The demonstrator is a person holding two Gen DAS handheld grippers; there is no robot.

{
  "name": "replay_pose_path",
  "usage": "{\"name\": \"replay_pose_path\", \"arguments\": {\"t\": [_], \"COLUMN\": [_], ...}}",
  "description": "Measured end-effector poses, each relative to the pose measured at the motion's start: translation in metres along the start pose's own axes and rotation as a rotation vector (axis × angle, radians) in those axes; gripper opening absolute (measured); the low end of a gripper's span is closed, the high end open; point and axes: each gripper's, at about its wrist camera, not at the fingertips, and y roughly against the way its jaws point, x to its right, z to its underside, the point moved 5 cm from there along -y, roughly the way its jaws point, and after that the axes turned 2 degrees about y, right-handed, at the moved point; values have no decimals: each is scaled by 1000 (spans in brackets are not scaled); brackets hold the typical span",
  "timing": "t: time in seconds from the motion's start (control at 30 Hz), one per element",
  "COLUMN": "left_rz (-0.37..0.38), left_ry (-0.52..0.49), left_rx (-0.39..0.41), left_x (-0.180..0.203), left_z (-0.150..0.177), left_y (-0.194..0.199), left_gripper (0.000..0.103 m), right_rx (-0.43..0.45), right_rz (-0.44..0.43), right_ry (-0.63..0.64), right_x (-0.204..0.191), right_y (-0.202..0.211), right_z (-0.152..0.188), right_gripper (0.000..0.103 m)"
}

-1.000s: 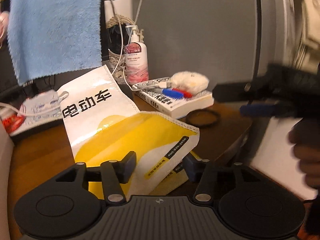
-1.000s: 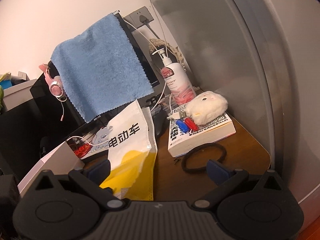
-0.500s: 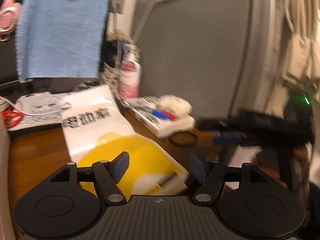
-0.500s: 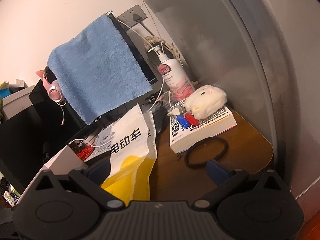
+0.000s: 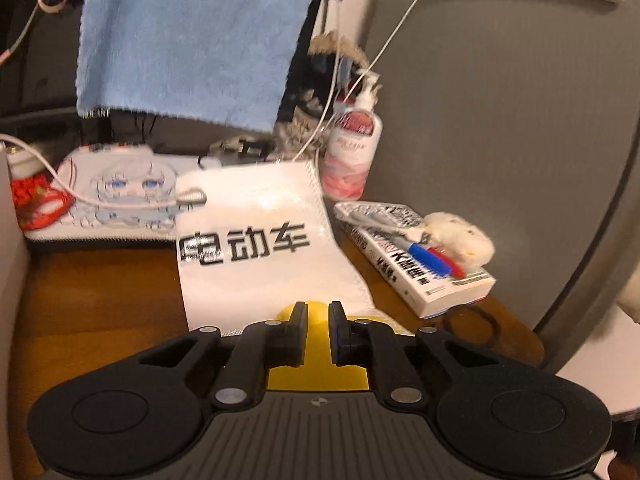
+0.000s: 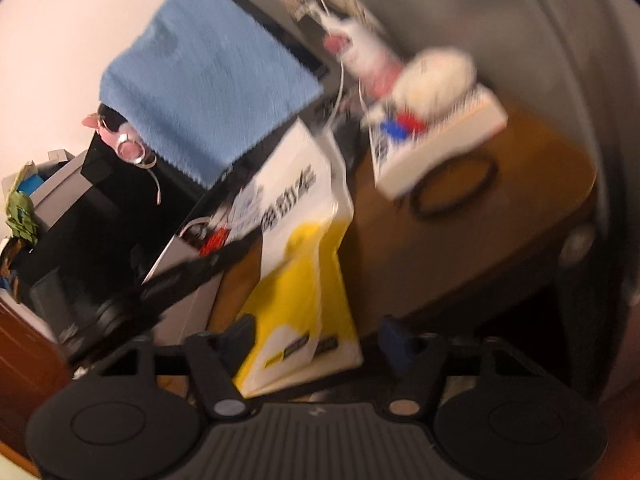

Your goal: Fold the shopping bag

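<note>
The shopping bag [image 5: 256, 240] lies lengthwise on the brown table [image 5: 100, 292], white with black characters at the far end and yellow near me. My left gripper [image 5: 318, 332] hovers over the yellow part with its fingers drawn almost together. The bag beyond the tips lies flat, without a pucker. In the blurred right wrist view the bag [image 6: 304, 264] runs toward me, and its labelled yellow end juts past the table edge. That end sits between the spread fingers of my right gripper [image 6: 316, 338], which is open.
A book [image 5: 416, 264] with a white plush [image 5: 460, 240] and pens lies right of the bag, a black hair tie [image 5: 472, 324] beside it. A pump bottle [image 5: 352, 152], cables and a hanging blue towel [image 5: 192, 40] stand behind. A grey box [image 5: 10, 240] borders the left.
My left gripper has shut from wide open and swung to face straight along the bag. My right gripper has pulled back and tilted, bringing the bag's near end between its fingers.
</note>
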Motion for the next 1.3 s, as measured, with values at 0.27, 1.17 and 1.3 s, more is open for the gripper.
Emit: {"name": "replay_pose_path", "arguments": {"t": [0.27,1.17,1.3], "left_rz": [-4,-86,-54], "left_ry": [-10,-63,-7], "left_rx": [-77,-19,-90], "left_x": [-5,-4,-18], "left_z": [16,19,23], "left_y": [-11,18,-1], "left_gripper": [11,14,14], "right_rx": [-67,42,-11], "right_rz": [-21,51,23], "right_ry": [-72,-86,-101], "right_x": [4,26,26], "right_y": [-28,16,8], "right_z": [9,-16,-11], "right_gripper": [6,40,28]}}
